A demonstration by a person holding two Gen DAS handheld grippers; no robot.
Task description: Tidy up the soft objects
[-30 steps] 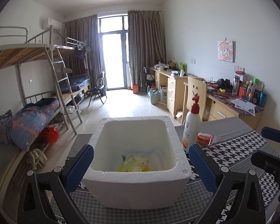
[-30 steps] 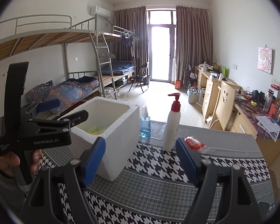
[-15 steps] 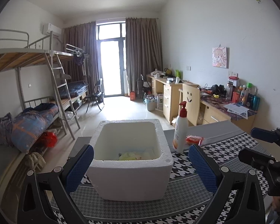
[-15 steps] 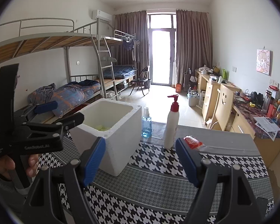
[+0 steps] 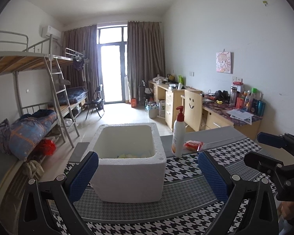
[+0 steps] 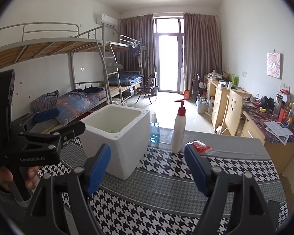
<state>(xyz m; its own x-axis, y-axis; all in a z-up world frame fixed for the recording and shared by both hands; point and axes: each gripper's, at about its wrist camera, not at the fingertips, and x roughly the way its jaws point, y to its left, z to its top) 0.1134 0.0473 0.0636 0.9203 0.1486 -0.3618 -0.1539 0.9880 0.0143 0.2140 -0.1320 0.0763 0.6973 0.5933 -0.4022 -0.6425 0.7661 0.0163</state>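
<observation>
Soft items lie in the foam box; both hand-held grippers, left and right, gape empty. Approach the red packet at the surface's far edge squarely.

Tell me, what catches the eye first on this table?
A big white foam box stands open on the houndstooth tablecloth, something yellowish inside. Right of it stands a white pump bottle with a red top, a red packet beside it. Two blue-padded grippers frame the views, open and empty.
</observation>
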